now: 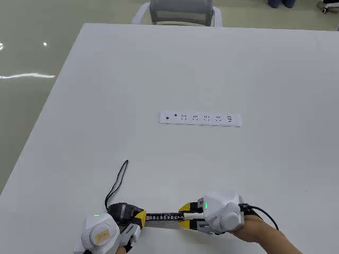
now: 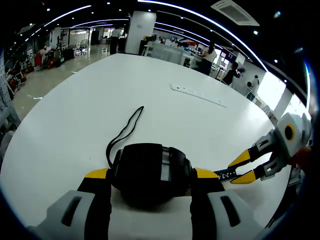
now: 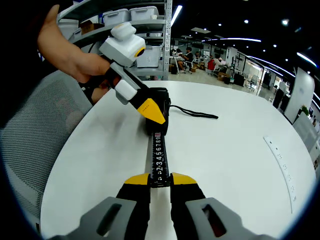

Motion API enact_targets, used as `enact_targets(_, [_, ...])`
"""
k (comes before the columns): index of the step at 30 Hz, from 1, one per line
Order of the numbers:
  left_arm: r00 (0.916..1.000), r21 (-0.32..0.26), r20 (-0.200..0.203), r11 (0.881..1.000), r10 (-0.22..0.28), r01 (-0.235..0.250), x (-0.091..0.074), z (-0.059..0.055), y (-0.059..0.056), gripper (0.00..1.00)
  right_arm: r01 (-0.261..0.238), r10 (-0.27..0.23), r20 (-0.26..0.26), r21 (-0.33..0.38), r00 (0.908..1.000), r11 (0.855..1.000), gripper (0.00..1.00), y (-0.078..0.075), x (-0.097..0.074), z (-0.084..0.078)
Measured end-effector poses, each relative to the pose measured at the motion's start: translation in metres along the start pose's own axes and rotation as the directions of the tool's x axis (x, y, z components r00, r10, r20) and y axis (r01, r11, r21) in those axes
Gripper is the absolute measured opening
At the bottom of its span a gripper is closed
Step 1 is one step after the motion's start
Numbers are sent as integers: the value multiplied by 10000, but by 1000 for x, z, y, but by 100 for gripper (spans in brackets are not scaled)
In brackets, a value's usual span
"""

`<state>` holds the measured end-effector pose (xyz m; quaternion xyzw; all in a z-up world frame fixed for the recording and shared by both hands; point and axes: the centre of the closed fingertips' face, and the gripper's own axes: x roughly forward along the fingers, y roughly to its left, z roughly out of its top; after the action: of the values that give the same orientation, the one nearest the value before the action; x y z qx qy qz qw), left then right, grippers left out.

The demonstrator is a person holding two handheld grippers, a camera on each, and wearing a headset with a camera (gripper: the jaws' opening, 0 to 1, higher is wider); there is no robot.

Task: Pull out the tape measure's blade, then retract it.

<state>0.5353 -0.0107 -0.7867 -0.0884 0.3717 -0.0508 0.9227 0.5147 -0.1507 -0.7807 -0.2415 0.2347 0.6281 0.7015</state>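
Head view: tape measure [image 1: 123,211] blade [image 1: 164,217] extended.

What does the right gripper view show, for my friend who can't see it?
The right gripper pinches the end of the tape measure's blade, pulled a short way out of its black case. The left gripper clamps the case on a white table.

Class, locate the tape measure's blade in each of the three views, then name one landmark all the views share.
Head view: blade low centre, right of the black case.
Left gripper view: blade at lower right, beside the black case.
Right gripper view: blade bottom centre, rising from the jaws.
Shared landmark: the white power strip.
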Motion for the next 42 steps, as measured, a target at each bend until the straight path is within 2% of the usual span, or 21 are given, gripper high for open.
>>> enact_targets(42, [9999, -38, 12, 9999, -115, 115, -3, 3, -2, 61, -144, 145, 50, -110, 9999, 9998, 13, 0, 12, 13])
